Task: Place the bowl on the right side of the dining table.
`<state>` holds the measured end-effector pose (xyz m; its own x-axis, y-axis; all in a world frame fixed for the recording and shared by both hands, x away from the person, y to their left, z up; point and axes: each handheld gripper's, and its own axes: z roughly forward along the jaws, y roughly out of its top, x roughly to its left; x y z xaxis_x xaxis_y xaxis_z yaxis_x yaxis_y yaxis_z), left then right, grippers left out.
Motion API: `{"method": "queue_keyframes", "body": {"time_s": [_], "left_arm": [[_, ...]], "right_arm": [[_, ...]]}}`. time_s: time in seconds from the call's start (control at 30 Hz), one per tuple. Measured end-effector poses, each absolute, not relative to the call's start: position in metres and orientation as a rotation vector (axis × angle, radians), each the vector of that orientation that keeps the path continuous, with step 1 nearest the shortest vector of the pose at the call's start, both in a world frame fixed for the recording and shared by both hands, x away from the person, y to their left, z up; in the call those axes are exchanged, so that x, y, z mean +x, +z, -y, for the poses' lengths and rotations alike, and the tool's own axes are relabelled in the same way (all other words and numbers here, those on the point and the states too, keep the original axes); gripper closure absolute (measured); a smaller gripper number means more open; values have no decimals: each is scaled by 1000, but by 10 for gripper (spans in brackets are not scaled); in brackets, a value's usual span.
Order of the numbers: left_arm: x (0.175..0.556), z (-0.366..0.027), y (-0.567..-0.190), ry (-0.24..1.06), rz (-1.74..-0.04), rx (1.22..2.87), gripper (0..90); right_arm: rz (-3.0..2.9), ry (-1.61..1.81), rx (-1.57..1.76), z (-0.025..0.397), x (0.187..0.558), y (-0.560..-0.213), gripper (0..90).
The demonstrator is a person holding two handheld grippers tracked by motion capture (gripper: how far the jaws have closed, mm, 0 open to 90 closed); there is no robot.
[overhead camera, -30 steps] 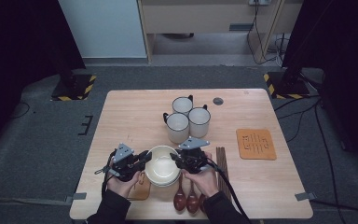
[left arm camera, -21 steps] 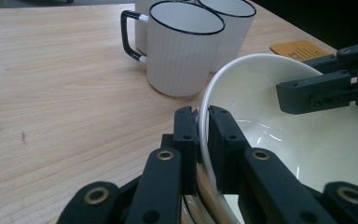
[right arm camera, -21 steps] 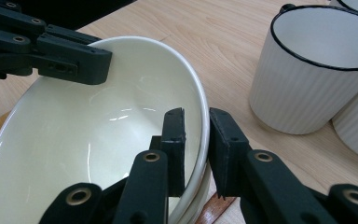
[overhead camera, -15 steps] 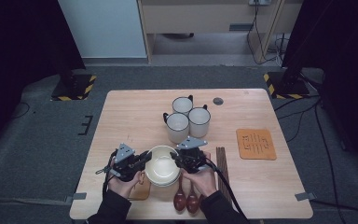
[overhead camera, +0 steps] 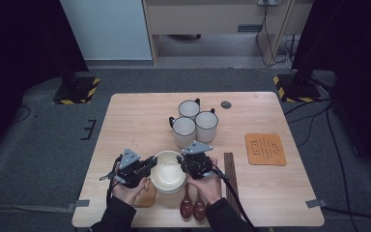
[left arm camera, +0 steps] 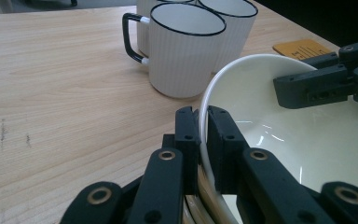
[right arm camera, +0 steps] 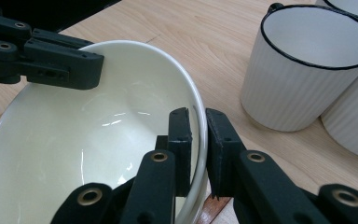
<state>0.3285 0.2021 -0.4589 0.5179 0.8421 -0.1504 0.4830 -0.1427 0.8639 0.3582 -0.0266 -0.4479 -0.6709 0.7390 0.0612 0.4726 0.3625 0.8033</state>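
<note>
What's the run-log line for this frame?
phase: two-gripper grasp | left gripper: shut on bowl rim | right gripper: shut on opposite rim | bowl: top of stack, near table edge | mugs: untouched

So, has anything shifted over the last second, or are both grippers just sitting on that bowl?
Nothing visibly moved. The left gripper and right gripper remain clamped on opposite sides of the top bowl's rim, one jaw inside and one outside. The mugs, chopsticks, spoons and orange coaster lie as they did before.
</note>
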Motion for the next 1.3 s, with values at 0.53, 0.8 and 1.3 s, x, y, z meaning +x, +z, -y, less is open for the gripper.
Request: {"method": "queue_keyframes", "body": {"time_s": [0.53, 0.8, 1.3], "left_arm": [[329, -204, -460, 450, -1103, 1784, 814], [329, -204, -458, 437, -1098, 1764, 770], [329, -198, -455, 448, -1150, 1719, 809]], "right_arm": [[-2302, 1226, 1106, 26, 359, -447, 824], [-2279, 1249, 1100, 28, 359, -442, 825], [-2227, 1239, 1063, 27, 350, -432, 825]]}}
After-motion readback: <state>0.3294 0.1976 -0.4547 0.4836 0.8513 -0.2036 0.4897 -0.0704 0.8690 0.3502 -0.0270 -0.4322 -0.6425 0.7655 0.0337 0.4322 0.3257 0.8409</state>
